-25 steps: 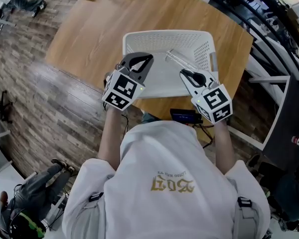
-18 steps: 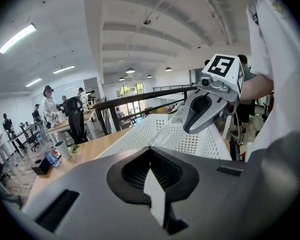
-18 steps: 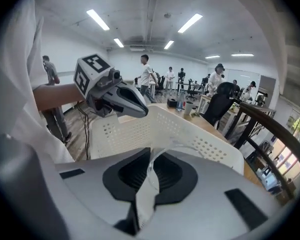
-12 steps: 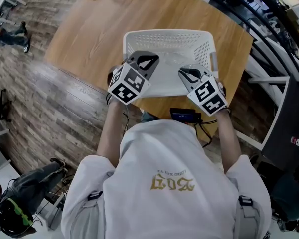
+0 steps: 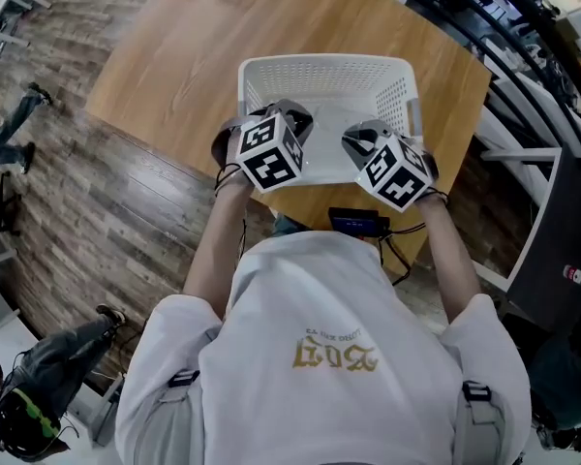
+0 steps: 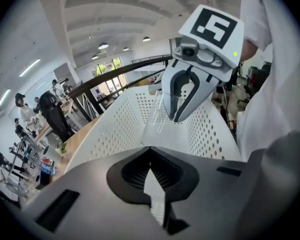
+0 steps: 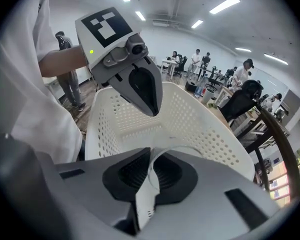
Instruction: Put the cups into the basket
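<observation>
Gripping cup (image 6: 159, 119) over basket (image 5: 324, 63), blk device (image 5: 360, 226) near

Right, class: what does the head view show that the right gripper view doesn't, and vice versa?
Only the head view: the marker cube on the right hand-held gripper, and a black device. Only the right gripper view: the clear cup, rim pinched between that gripper's jaws, plus ceiling lights. Both: the white basket and the left hand-held gripper.

Open-plan office: strip lights (image 7: 225, 5), office chair (image 7: 242, 100), many people (image 7: 196, 59).
</observation>
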